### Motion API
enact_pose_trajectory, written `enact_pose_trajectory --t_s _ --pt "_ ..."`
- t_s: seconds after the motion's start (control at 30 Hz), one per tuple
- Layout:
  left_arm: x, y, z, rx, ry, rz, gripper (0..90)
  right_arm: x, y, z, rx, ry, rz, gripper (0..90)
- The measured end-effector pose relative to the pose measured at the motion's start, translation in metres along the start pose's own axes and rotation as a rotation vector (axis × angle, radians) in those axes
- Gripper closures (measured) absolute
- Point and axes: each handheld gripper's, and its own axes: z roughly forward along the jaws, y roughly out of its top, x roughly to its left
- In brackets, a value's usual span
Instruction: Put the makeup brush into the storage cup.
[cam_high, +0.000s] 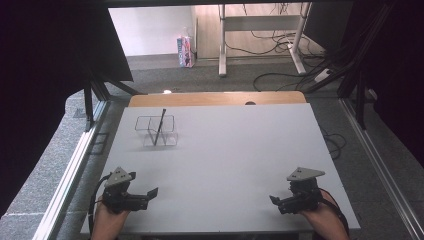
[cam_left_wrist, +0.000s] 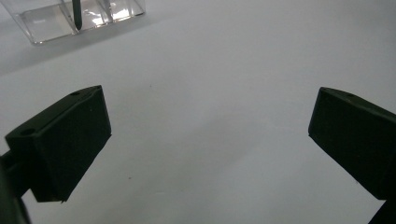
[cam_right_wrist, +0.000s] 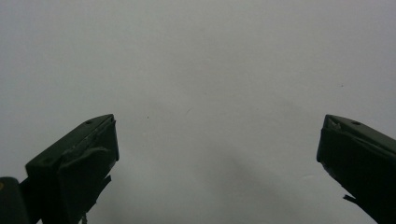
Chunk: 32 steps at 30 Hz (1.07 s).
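The high view looks forward and down over the whole counter (cam_high: 225, 150). Each gripper view sits low and close above the counter, facing along its jaws. The left one shares the organizer (cam_left_wrist: 70, 21) with the high view (cam_high: 156, 131).

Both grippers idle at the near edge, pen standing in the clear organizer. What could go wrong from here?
1. The pen leans tilted in the clear organizer; a grab high on it could lever the light-looking box over or drag it.
2. The organizer's transparent walls are faint against the white table, so the open left gripper might clip a wall on approach.
3. The right gripper, also open, sits far across the table from the organizer, so it cannot readily steady it.
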Motion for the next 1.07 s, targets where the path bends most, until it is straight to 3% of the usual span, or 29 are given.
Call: enact_pose_trajectory --t_s 0.7,1.07 --pt "0.002 -0.016 -0.015 -0.013 0.049 0.004 0.0 0.000 0.000 0.000 0.005 0.002 -0.001 0.0" --pt "0.000 -0.015 -0.012 0.020 0.060 0.012 0.0 0.001 0.000 0.001 0.013 0.002 -0.006 0.0"
